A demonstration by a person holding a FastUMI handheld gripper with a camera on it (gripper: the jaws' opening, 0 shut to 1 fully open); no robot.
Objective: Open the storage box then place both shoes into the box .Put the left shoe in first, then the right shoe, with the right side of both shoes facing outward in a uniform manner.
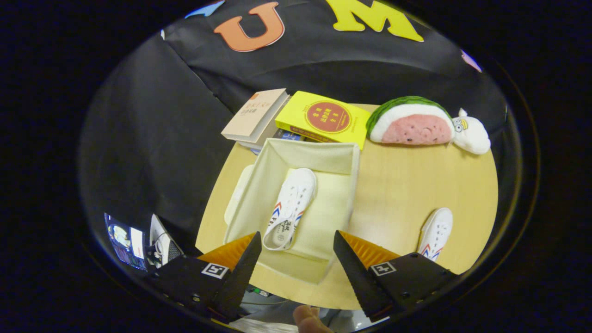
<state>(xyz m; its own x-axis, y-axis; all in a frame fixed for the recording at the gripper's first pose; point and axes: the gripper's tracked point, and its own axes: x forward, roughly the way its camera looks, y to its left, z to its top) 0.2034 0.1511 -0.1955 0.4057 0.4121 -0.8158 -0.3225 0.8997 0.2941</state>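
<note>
Box [344,159] open, one shoe [290,208] inside, second shoe [437,231] left on counter [402,194]; I held jaws apart, empty.

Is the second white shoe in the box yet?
No. One white canvas shoe lies inside the cream fabric box; the other lies on the round wooden table.
</note>
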